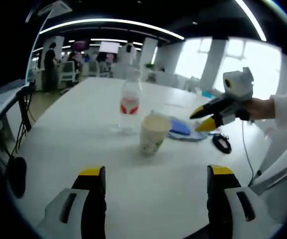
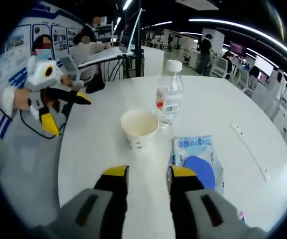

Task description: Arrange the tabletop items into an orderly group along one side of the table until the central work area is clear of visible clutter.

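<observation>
My left gripper point(image 1: 153, 175) hovers wide open and empty; my right gripper point(image 2: 148, 175) is slightly parted, empty. Mid-tabletop point(image 2: 213, 104) stand a paper cup point(image 2: 139, 128) and water bottle point(image 2: 168, 93), a blue packet point(image 2: 198, 159) beside them.

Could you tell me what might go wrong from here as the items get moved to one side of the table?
The paper cup stands upright and open-topped close beside the water bottle, so reaching for one could knock the other over. The bottle is tall and narrow, so a sideways push may topple it. The blue-and-white packet lies flat, which could make it hard for the right gripper to pinch.
</observation>
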Tool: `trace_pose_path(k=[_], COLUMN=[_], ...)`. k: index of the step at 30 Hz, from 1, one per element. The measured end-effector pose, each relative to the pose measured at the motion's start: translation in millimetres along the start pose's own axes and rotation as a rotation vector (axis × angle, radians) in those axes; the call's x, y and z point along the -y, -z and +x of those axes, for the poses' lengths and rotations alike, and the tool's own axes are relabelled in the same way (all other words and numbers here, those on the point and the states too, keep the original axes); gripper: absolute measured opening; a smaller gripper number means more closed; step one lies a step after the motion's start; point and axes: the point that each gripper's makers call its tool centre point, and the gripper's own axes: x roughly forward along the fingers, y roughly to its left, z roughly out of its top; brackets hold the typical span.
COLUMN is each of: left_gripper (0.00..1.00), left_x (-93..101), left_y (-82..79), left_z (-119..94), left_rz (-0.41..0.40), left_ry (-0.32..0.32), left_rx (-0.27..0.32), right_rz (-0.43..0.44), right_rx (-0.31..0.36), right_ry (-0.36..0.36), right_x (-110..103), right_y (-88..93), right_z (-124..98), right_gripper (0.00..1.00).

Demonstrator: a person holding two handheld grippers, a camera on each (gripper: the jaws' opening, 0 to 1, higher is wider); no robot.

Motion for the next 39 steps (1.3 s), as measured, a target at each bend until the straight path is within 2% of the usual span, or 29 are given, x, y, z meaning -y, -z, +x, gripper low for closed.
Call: trace_pose_path(k=[6, 8, 18, 27, 32, 34, 39], left_gripper=[0.79, 0.79, 0.79, 0.79, 0.78, 0.77, 0.77], left_x=[-2.6, -0.7, 18.1, 34.6, 45.0, 48.3, 57.0], left_y=[-3.5, -9.7, -64.5, -104.1, -112.6, -113.0, -119.5], left_z=[4.3, 7.6, 41.5, 80.7, 100.6, 108.9, 122.4], left_rz=[0.005, 0.014, 0.133, 0.211, 0.242, 0.254, 0.267], left_ry=[0.008, 0.017, 0.091, 0.162, 0.193, 0.197, 0.217], left_rx=[-0.002, 0.003, 0.031, 0.029, 0.008, -0.016, -0.030], right_rz=[0.011, 0.022, 0.106, 0.185, 0.224, 0.262, 0.333], right_rx=[0.010, 0.013, 0.033, 0.050, 0.053, 0.057, 0.055], right_ry=[0.005, 0.012, 0.048, 0.096, 0.126, 0.141, 0.164], right_x=[5.1, 9.0, 25.6, 44.3, 55.3, 60.5, 67.0], right_y=[-0.2, 1.2, 15.3, 34.4, 49.4, 56.7, 73.3], right_z=[-6.4, -9.2, -26.5, -46.9, -61.2, -64.6, -69.8], right_gripper=[0.30, 0.30, 0.30, 0.30, 0.31, 0.31, 0.31])
